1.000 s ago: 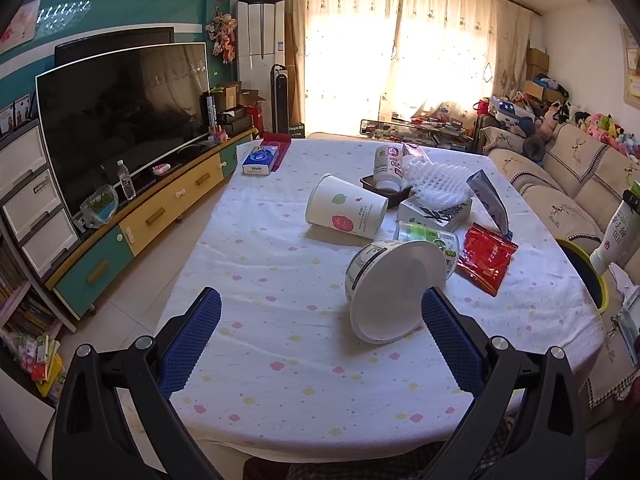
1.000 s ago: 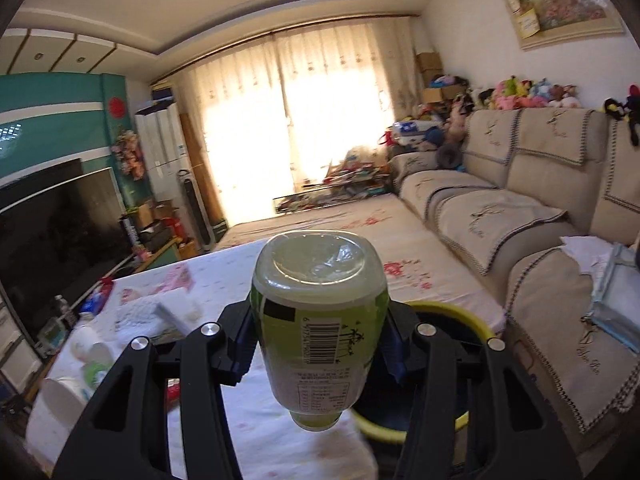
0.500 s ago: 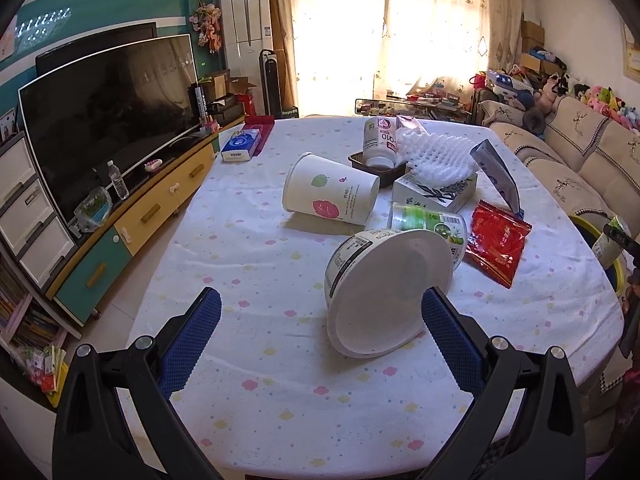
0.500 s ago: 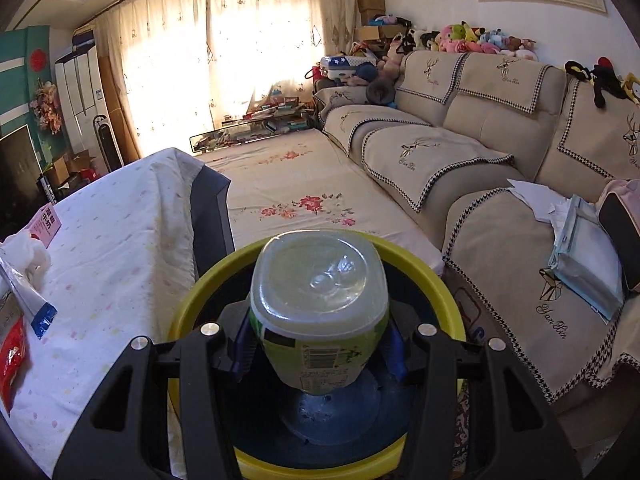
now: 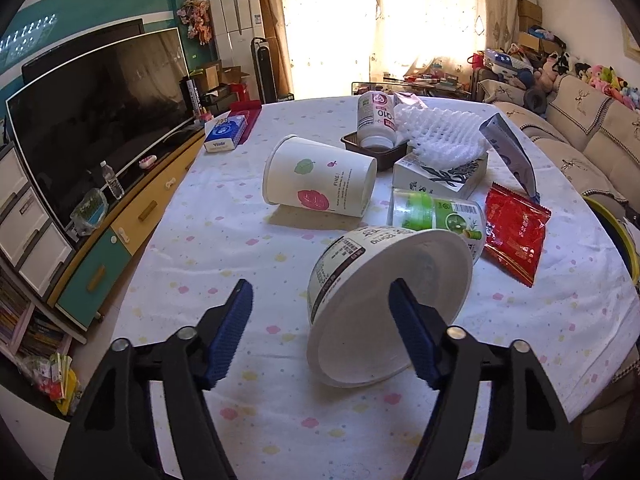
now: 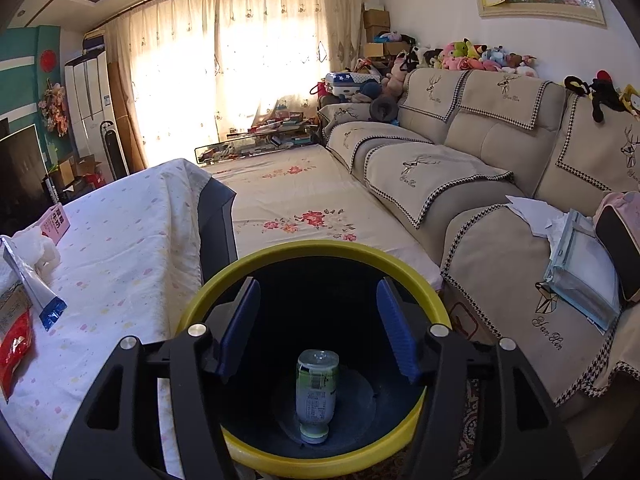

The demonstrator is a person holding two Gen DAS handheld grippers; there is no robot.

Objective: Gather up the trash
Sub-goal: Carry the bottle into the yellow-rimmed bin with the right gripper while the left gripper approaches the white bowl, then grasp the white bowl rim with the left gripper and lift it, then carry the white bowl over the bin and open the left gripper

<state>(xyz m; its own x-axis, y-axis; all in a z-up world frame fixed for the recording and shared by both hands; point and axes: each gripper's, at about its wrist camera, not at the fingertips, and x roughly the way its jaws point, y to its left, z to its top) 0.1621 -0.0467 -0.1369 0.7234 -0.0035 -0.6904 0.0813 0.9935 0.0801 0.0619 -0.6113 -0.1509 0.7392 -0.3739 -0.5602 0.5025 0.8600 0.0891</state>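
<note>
Left gripper (image 5: 320, 334) closing around the tipped white paper bowl (image 5: 386, 306), seemingly untouched; right gripper (image 6: 318, 328) opening, empty, green-labelled plastic bottle (image 6: 317, 394) in the yellow-rimmed bin (image 6: 434, 304).

We read "Vinda" on the blue tissue box (image 5: 225, 133), "FINE!" on the tipped paper cup (image 5: 320, 188), "Q10" on the white bottle (image 5: 376, 120), and "Yan Xin" on the sofa cover (image 6: 549, 331).

Right tongs (image 6: 318, 328): jaws opening, nothing between, above yellow-rimmed bin (image 6: 280, 250). Green-labelled bottle (image 6: 317, 394) lies inside. Clothed surface (image 6: 120, 248) beside it.
</note>
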